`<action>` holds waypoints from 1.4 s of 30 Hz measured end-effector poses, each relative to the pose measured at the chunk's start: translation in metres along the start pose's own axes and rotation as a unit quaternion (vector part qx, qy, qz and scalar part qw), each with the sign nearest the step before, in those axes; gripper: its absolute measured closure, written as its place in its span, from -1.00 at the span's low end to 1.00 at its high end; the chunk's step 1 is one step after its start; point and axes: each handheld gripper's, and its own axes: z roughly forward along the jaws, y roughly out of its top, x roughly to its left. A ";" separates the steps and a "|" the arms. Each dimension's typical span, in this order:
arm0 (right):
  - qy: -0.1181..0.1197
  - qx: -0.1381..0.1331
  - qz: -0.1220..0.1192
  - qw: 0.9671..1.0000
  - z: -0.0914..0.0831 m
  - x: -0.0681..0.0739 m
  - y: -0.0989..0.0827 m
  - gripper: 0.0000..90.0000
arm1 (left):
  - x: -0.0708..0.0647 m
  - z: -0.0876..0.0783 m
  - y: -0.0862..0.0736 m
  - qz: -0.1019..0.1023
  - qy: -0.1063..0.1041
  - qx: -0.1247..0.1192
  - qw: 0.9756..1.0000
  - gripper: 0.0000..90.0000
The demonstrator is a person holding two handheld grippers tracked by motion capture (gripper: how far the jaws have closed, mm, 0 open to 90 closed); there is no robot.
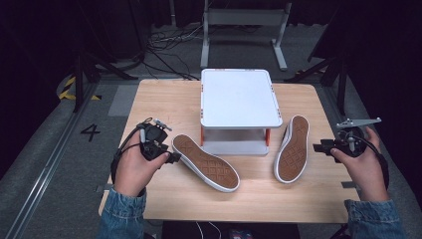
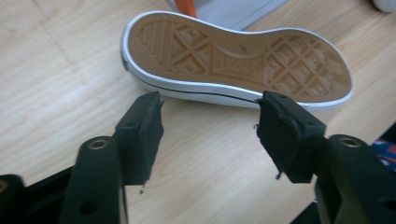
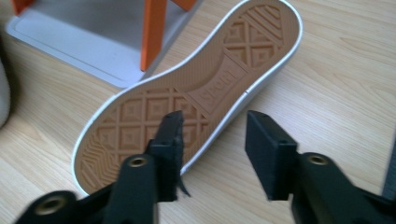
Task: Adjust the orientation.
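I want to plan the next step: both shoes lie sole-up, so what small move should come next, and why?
Probably ease the left gripper forward around the white edge of the left brown-soled canvas shoe: its jaws stand open just short of it, with nothing between them.

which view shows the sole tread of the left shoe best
The left gripper view: the left shoe lies sole-up close ahead of the open tongs, tread sharp. The high view shows it whole but small. The right gripper view looks at the other shoe.

Shoe uppers (image 1: 286, 133) hidden beneath soles
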 end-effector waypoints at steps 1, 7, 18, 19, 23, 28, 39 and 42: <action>-0.017 -0.004 -0.011 1.000 -0.001 0.001 0.000 0.33 | -0.001 -0.001 0.000 0.013 0.012 0.005 1.000 -0.14; 0.001 0.006 -0.020 1.000 0.001 -0.001 -0.007 0.38 | -0.007 0.000 0.007 0.035 0.012 -0.007 0.999 -0.07; 0.012 0.014 0.001 1.000 -0.002 -0.002 -0.018 0.43 | -0.019 0.017 0.019 0.056 -0.030 0.040 0.997 0.22; 0.012 0.018 -0.005 1.000 -0.001 -0.003 -0.020 0.42 | -0.022 0.019 0.021 0.066 -0.031 0.039 0.997 0.16; 0.026 0.018 0.000 0.999 0.000 -0.002 -0.024 0.43 | -0.028 0.026 0.025 0.099 -0.020 0.046 0.994 0.15; 0.031 0.019 0.019 0.999 -0.001 0.000 -0.025 0.44 | -0.033 0.033 0.027 0.083 -0.030 0.039 0.995 0.48; 0.021 0.065 0.020 0.997 0.002 0.002 -0.025 0.73 | -0.049 0.066 0.031 0.110 -0.038 0.066 0.991 0.98; 0.019 0.064 0.018 0.998 0.002 0.002 -0.025 0.71 | -0.052 0.075 0.032 0.115 -0.034 0.082 0.989 0.98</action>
